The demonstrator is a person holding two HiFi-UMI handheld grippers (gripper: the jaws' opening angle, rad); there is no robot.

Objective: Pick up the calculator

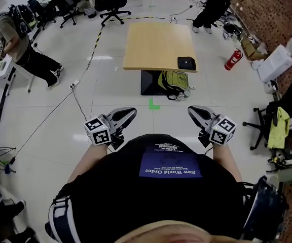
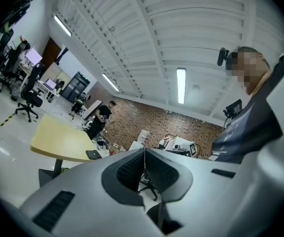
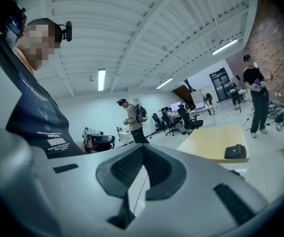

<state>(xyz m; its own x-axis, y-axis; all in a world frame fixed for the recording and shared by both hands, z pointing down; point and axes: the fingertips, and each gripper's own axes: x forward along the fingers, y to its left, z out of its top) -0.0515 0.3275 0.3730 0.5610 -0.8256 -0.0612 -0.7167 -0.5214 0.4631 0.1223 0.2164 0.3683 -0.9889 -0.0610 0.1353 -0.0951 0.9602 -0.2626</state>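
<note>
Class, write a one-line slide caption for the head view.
Left hand-held gripper and right hand-held gripper, shut and empty, held short of the table bearing the calculator.

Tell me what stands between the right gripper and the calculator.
Nothing visible does. The calculator lies alone at the near right corner of the table, with only floor between it and the right gripper. A yellow-green backpack sits under that corner, below the tabletop: probably a concern for feet only.

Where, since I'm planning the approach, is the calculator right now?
In the head view the calculator lies on the near right corner of the light wooden table, close to the yellow-green backpack on the floor.
</note>
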